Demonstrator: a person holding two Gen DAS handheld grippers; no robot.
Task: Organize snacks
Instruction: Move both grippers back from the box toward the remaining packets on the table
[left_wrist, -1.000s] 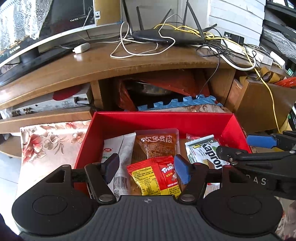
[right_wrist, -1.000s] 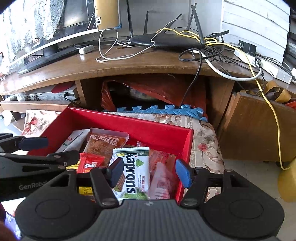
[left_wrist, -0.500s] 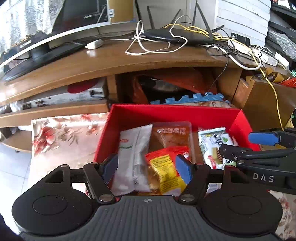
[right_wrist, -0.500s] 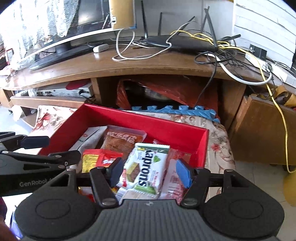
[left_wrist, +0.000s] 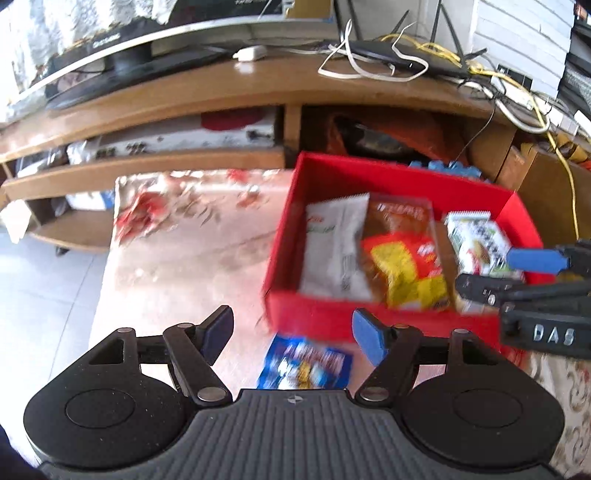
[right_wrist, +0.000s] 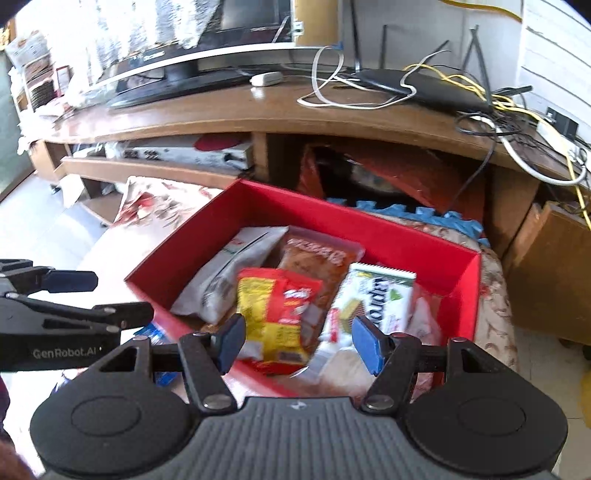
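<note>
Two grippers over a red box of snacks

The red box (left_wrist: 369, 177) sits on a floral cloth (left_wrist: 177, 258) below a wooden TV stand (right_wrist: 258, 114), holding a white packet (left_wrist: 336, 243), a red-and-yellow packet (right_wrist: 275, 314) and a green wafer pack (right_wrist: 376, 299). A blue packet (left_wrist: 304, 363) lies outside, just before the box. The left gripper (left_wrist: 291, 336) has been widening its jaws, empty, above that blue packet; the right gripper (right_wrist: 298, 339) hangs half open, holding nothing, over the box.

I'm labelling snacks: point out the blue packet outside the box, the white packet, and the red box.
blue packet (left_wrist: 304, 363), left wrist view, its middle.
white packet (left_wrist: 334, 247), left wrist view, its middle.
red box (left_wrist: 369, 173), left wrist view, far wall.
</note>
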